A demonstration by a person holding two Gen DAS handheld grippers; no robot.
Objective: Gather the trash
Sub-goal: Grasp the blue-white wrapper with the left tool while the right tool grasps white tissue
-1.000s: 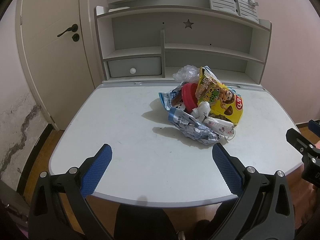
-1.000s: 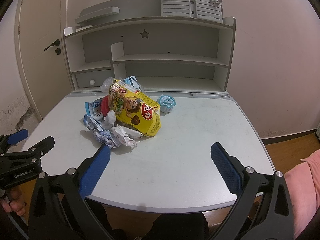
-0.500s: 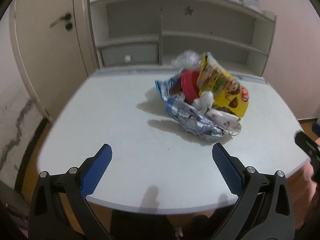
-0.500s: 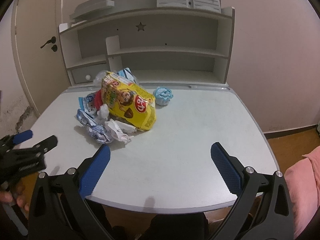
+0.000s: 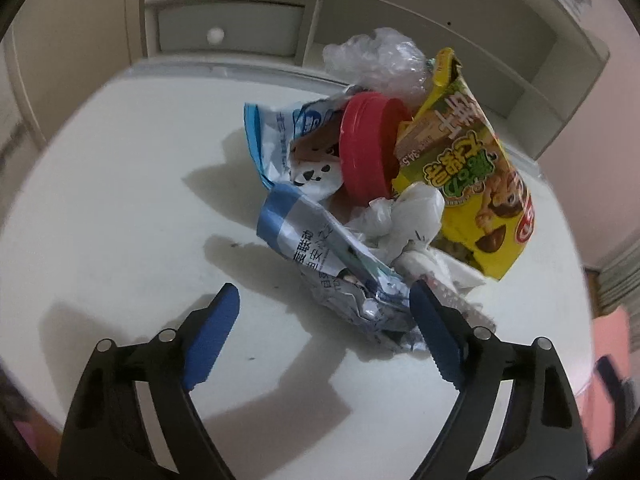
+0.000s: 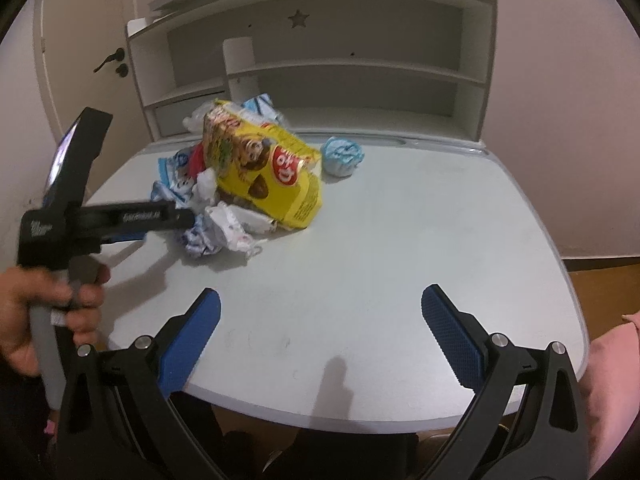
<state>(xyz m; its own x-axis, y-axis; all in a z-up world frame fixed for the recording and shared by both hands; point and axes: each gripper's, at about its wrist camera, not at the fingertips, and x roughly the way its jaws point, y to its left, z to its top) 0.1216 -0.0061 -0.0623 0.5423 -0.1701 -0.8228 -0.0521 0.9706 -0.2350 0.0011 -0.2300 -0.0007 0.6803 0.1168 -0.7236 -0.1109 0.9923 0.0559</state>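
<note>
A heap of trash lies on the white desk (image 5: 120,208): a yellow snack bag (image 5: 472,184), a red lid (image 5: 368,144), a blue-white wrapper (image 5: 272,136), white crumpled paper (image 5: 404,216), a clear plastic bag (image 5: 376,60) and a crumpled silver-blue wrapper (image 5: 340,276) in front. My left gripper (image 5: 322,300) hangs low over that front wrapper, its jaws closing; the wrapper's near end lies between them against the right finger (image 5: 432,328), and the left one is off it. My right gripper (image 6: 320,296) stands open over bare desk (image 6: 400,240), nothing between its fingers. A pale blue crumpled ball (image 6: 342,156) sits apart, behind the yellow bag (image 6: 272,172).
A shelf unit (image 6: 340,72) with a small drawer (image 5: 228,34) rises at the desk's back edge. A door (image 6: 92,52) stands at the left. A person's hand (image 6: 52,300) holds the left gripper (image 6: 184,220). Pink fabric (image 6: 612,376) is at the right.
My left gripper has gone forward and down to the heap, tilted more steeply, and its jaws have narrowed. My right gripper has sunk a little toward the desk.
</note>
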